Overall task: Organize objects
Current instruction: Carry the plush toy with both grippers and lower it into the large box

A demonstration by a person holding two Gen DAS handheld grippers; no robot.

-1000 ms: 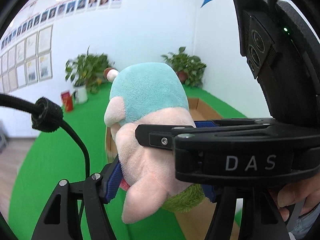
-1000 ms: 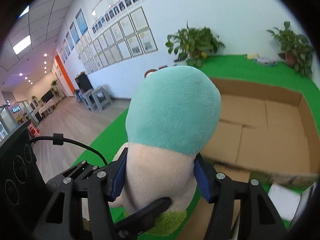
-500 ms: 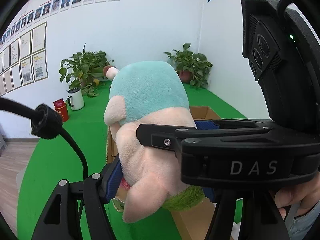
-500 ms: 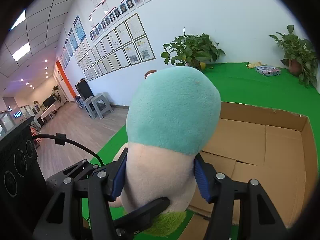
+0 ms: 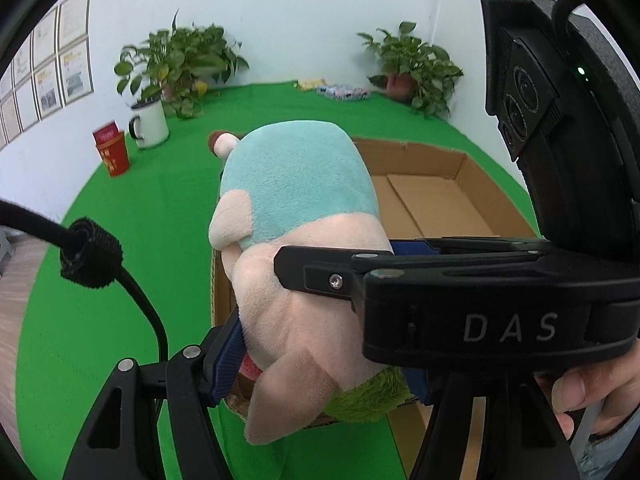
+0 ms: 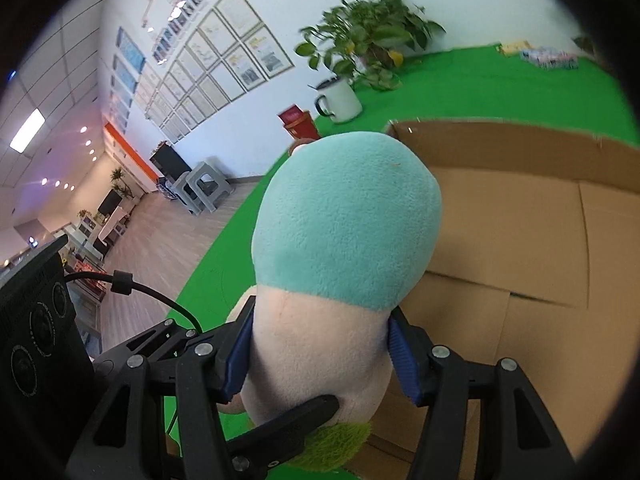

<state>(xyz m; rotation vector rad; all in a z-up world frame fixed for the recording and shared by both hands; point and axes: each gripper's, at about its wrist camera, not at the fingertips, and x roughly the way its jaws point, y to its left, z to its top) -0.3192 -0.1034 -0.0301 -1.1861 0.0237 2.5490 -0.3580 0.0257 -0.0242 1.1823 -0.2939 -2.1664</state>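
A plush toy (image 5: 296,216) with a teal head and pale pink body is clamped by both grippers at once. In the left wrist view my left gripper (image 5: 320,360) is shut on its lower body, blue pads pressing in from both sides. My right gripper (image 6: 320,354) is shut on the toy just under the teal head. The right gripper's black body crosses in front in the left wrist view. The toy hangs over the near left corner of an open cardboard box (image 5: 436,196), whose bare brown floor (image 6: 520,240) shows to the right of the toy.
Green cloth (image 5: 100,320) covers the table. A white enamel mug (image 5: 148,124) and a red carton (image 5: 112,152) stand at the back left, with potted plants (image 5: 180,64) by the wall. Small packets (image 5: 340,92) lie at the far edge. A person's hand (image 5: 592,392) holds the right gripper.
Both grippers have carried the toy forward and down towards the box and tilted downward. The box and table now fill more of both views. The grip on the toy is unchanged.
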